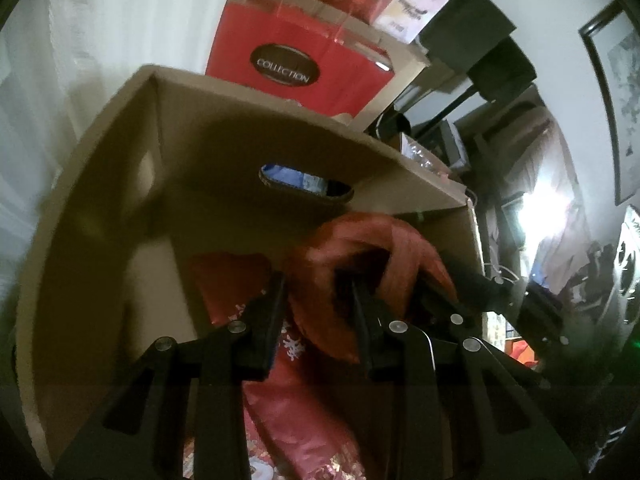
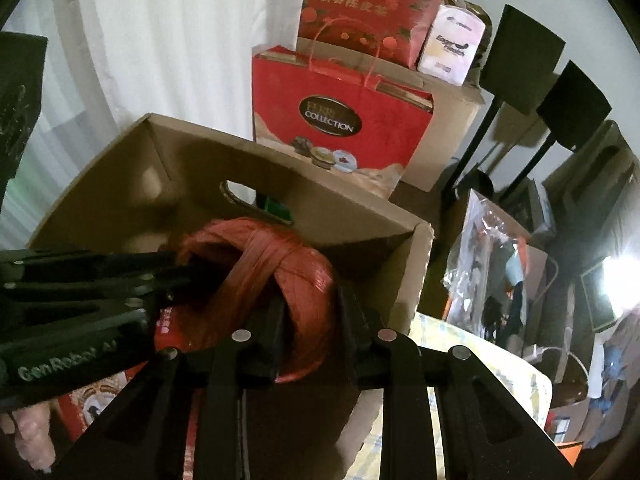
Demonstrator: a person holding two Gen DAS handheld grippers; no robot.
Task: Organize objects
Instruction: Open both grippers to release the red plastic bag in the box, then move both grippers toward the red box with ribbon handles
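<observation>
A coil of red raffia twine is held over an open cardboard box by both grippers.

The cardboard box (image 1: pixel 120 184) (image 2: pixel 360 216) is seen open at the top, with an oval handle hole cut in its far wall, and red printed packaging (image 1: pixel 296 412) is seen lying on its bottom. Behind it a red paper bag (image 2: pixel 340 120) marked "COLLECTION" is stood against a second brown carton. The red twine coil (image 1: pixel 360 256) (image 2: pixel 272 276) is held inside the box mouth, near the right-hand wall. The left gripper (image 1: pixel 320 292) (image 2: pixel 176 268) is clamped on one side of the ring, one finger passed through its hollow. The right gripper (image 2: pixel 312 312) is closed on the other side of the coil, a finger set on each face of the band.
</observation>
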